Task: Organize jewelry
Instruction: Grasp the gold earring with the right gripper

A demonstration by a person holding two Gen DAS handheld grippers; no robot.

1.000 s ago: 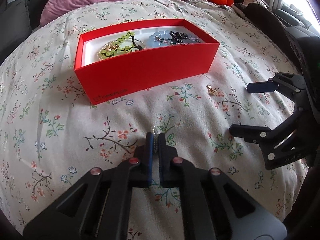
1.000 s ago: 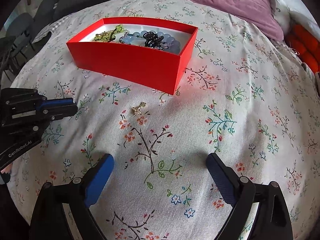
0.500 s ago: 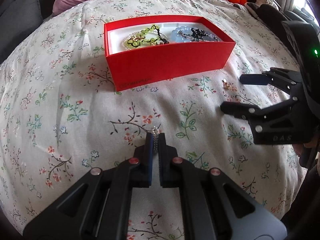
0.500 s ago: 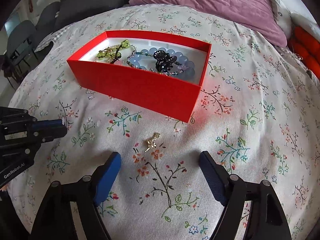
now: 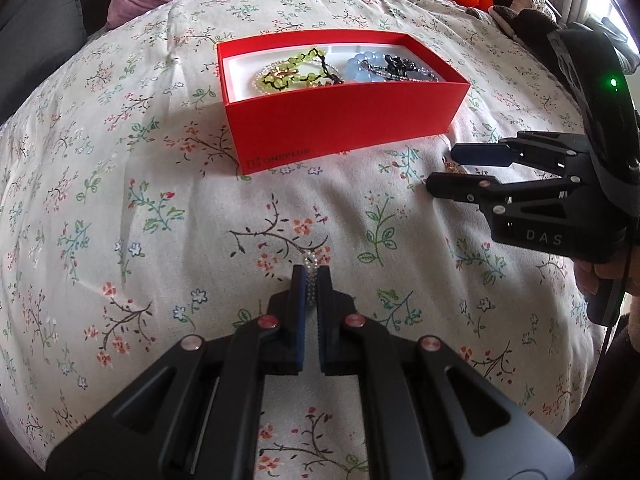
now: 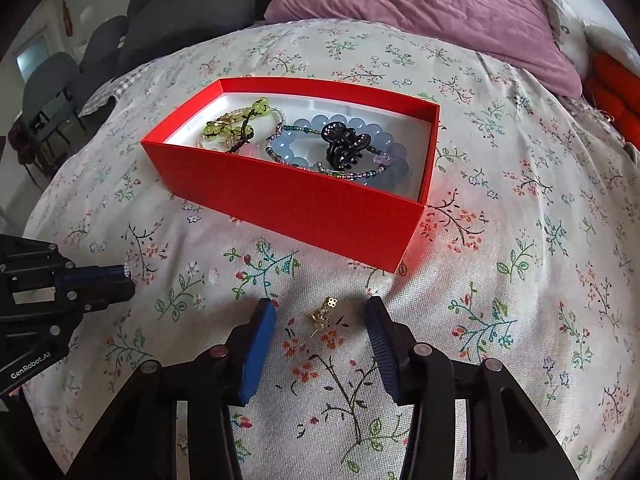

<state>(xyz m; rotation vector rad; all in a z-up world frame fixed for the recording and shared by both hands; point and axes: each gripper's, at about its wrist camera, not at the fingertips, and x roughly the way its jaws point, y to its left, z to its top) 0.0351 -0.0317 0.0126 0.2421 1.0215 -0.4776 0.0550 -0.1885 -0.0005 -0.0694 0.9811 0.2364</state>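
The left gripper (image 5: 311, 276) pinches a small beaded piece (image 5: 310, 264) between ribbed blue pads above the floral bedspread (image 5: 120, 184). Ahead sits a red cardboard box (image 6: 304, 204) holding green beads (image 6: 232, 128), glossy blue beads (image 6: 304, 136) and a black claw clip (image 6: 344, 148). The right gripper (image 6: 322, 320), jaws apart, straddles a small gold earring (image 6: 324, 312) lying on the cloth.

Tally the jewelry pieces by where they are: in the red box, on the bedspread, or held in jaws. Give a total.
In the red box: 4 (green bead bracelet, blue bead bracelet, thin seed-bead strand, black hair claw)
On the floral bedspread: 1 (gold earring)
Held by the left gripper: 1 (pearl-bead piece)
Total: 6
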